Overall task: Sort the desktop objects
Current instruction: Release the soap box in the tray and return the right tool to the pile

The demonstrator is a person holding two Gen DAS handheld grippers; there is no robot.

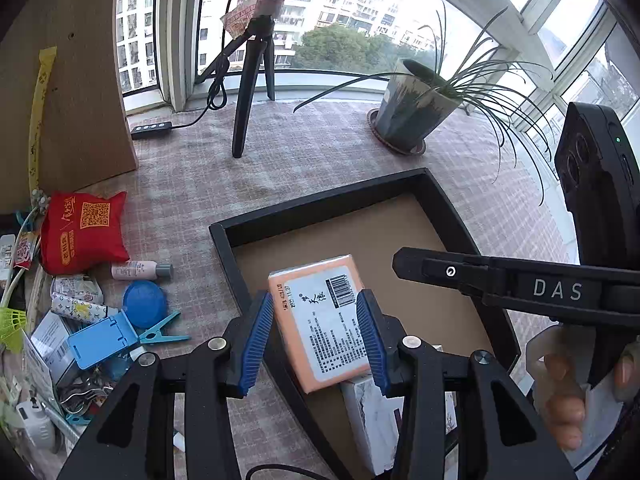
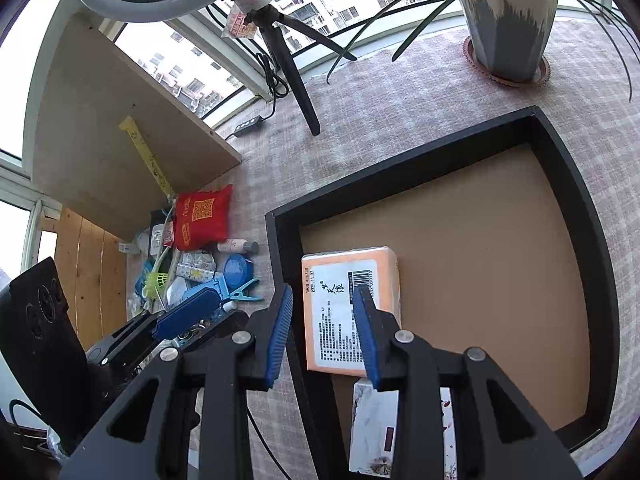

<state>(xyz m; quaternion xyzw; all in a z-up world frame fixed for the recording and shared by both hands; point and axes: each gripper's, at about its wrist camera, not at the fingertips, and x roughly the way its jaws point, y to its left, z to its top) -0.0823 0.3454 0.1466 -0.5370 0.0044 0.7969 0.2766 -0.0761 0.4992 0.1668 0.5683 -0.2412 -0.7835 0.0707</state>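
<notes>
Our left gripper (image 1: 316, 336) has its blue pads either side of the orange plastic-wrapped tissue pack with the white barcode label (image 1: 324, 320), which sits low inside the black-rimmed tray with the brown cardboard floor (image 1: 320, 196); the pads look close to the pack's long edges, but we cannot tell whether they are pressing on it or have just let go, nor whether the pack rests fully on the tray floor. Our right gripper (image 2: 324, 332) hangs above the tray's left rim with a moderate gap between its pads and nothing in it; the pack and the rim merely show through below it. Just nearer us than the tissue pack, also in the tray, lies a white box with marbled grey print (image 2: 376, 420), its top edge touching or tucked under the pack. So we judge the sort as barely begun: two things are in the tray and most of its floor is bare. Left of the tray, on the pink checked cloth surface (image 1: 192, 184), the unsorted heap waits: a red fabric pouch with a yellow QR code (image 1: 84, 232), a small pink bottle with a grey cap (image 1: 140, 270), a round blue lid (image 1: 144, 304), a light blue plastic clip (image 1: 160, 330), patterned wipe packets and other small items we cannot make out. Beyond the tray stand a potted plant in a grey-and-white pot (image 1: 412, 112) and a black tripod (image 1: 250, 80), neither seemingly part of the sorting.
</notes>
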